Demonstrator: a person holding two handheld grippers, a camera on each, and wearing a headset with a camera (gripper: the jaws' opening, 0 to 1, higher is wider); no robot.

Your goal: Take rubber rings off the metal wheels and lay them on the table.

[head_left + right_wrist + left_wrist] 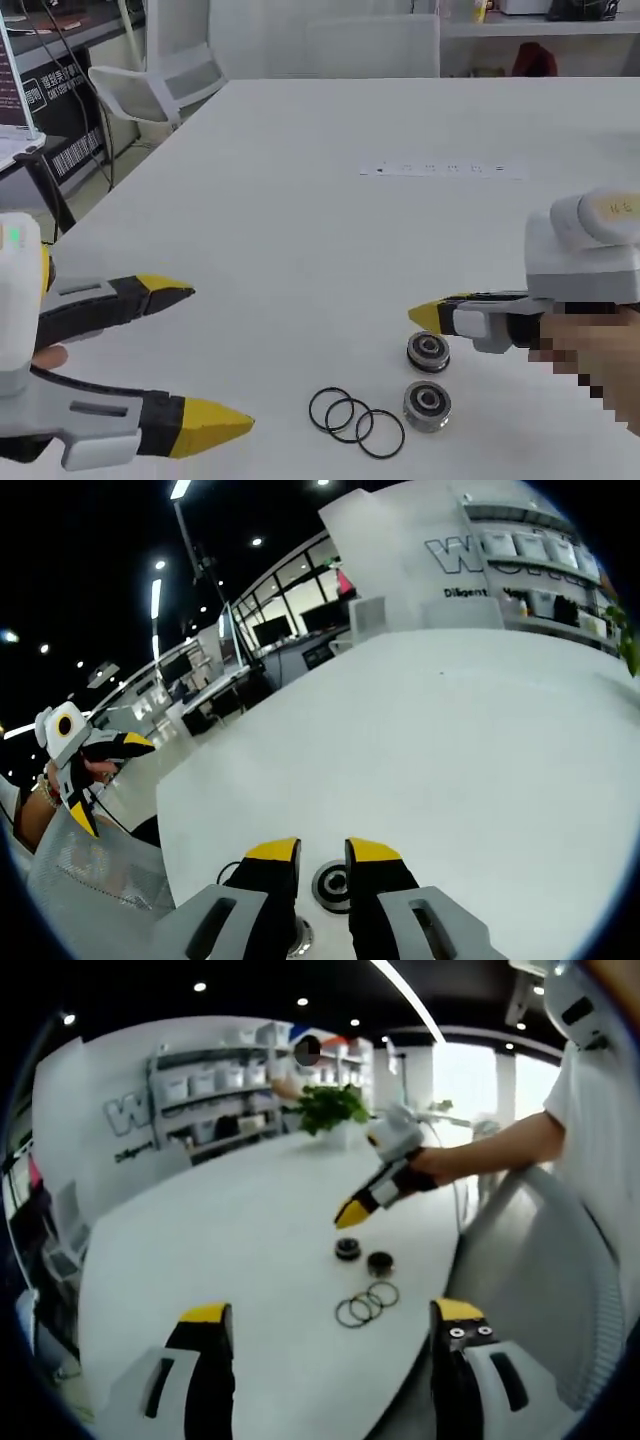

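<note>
L gripper (200,358) at 8 o'clock in head view: jaws wide apart, holding nothing, well away from the parts. R gripper (425,317) comes in from 3 o'clock, jaws close together w/ only a narrow gap betw. them, as its own view shows; nothing clamped. Its yellow tip sits just at 12 o'clock of the far wheel (428,351); can't tell if it touches. The near wheel (427,405) stands just at 6 o'clock of the far wheel, a small gap betw. them. Three rubber rings (350,418) lie flat on the bench (300,180) at 9 o'clock of the near wheel, just beside it, overlapping in a short chain. Thru the R gripper gap, one wheel shows just beyond the tips.
</note>
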